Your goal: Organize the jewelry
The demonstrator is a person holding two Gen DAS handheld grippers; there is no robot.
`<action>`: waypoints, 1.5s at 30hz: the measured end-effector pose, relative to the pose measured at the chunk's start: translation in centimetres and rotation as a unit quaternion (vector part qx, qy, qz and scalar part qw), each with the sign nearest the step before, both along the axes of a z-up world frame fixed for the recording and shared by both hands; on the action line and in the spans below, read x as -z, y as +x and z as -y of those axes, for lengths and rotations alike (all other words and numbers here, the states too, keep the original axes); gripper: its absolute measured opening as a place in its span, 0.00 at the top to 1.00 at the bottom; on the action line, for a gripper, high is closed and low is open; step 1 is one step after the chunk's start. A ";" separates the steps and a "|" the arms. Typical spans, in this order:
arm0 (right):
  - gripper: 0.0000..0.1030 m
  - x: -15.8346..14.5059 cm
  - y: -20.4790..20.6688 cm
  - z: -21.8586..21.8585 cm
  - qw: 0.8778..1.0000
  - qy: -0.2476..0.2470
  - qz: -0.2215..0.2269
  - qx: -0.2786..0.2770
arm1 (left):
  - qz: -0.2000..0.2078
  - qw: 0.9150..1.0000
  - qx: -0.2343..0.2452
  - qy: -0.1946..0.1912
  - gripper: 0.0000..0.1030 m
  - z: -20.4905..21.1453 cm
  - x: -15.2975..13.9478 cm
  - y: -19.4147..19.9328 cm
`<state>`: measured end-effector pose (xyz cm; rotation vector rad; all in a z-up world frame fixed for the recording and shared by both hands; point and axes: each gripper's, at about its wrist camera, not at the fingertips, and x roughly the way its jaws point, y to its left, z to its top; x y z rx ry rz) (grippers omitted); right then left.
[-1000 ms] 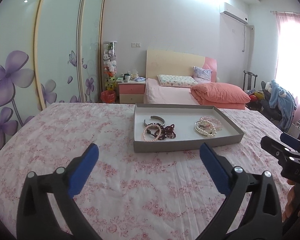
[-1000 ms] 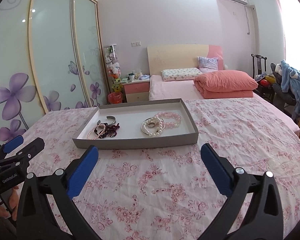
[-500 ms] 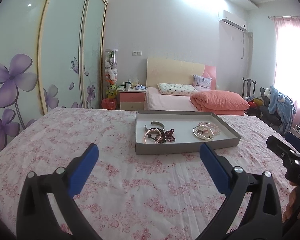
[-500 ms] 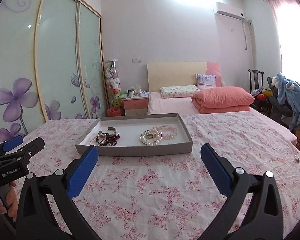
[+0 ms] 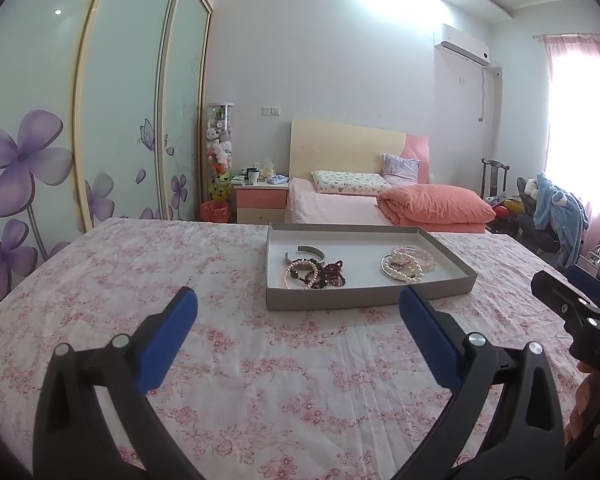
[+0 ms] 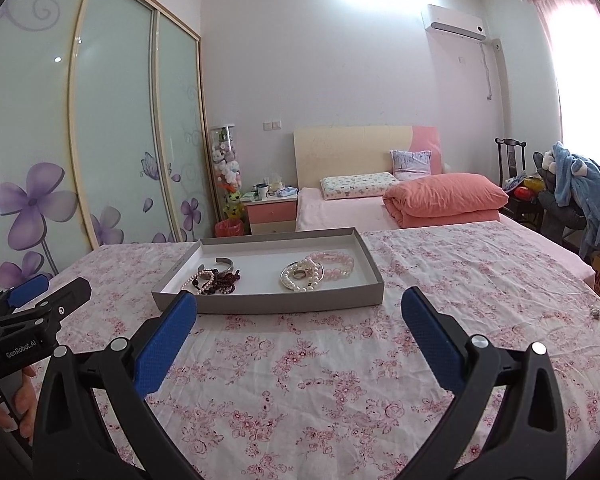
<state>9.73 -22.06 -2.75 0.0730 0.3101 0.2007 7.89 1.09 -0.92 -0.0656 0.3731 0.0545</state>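
Note:
A shallow grey tray [image 5: 364, 298] [image 6: 260, 304] lies on a pink floral cloth. In its left part lie a silver cuff bangle [image 5: 306, 251] [image 6: 224, 263], a pink pearl bracelet [image 5: 296, 270] and dark red bead bracelets [image 5: 328, 274] [image 6: 224, 280]. In its right part lie white pearl bracelets [image 5: 404, 270] [image 6: 302, 276] and a pink bead bracelet [image 6: 334, 262]. My left gripper [image 5: 298, 320] is open and empty, short of the tray. My right gripper [image 6: 298, 320] is open and empty, also short of the tray. Each gripper shows at the edge of the other's view.
A small metal item [image 6: 595, 312] lies on the cloth at the far right. Beyond the table stand a bed with an orange quilt [image 5: 436, 204], a nightstand [image 5: 260, 200], a floral wardrobe [image 5: 80, 120] and a chair with clothes [image 5: 556, 216].
Both cameras have tilted upward, so the tray sits lower in each view and more ceiling shows. Both grippers stay open and empty.

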 end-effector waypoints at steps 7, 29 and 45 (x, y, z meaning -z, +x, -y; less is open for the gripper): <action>0.02 0.0 0.0 0.1 1.000 0.000 0.001 0.000 | -0.002 1.000 0.000 -0.001 0.04 0.1 0.1 0.0; 0.02 0.0 0.0 0.1 1.000 0.001 0.001 0.000 | -0.003 1.000 0.001 -0.002 0.04 0.2 0.2 0.0; 0.02 0.0 0.0 -0.2 1.000 0.001 0.005 -0.002 | -0.004 1.000 0.001 -0.002 0.04 0.2 0.2 0.0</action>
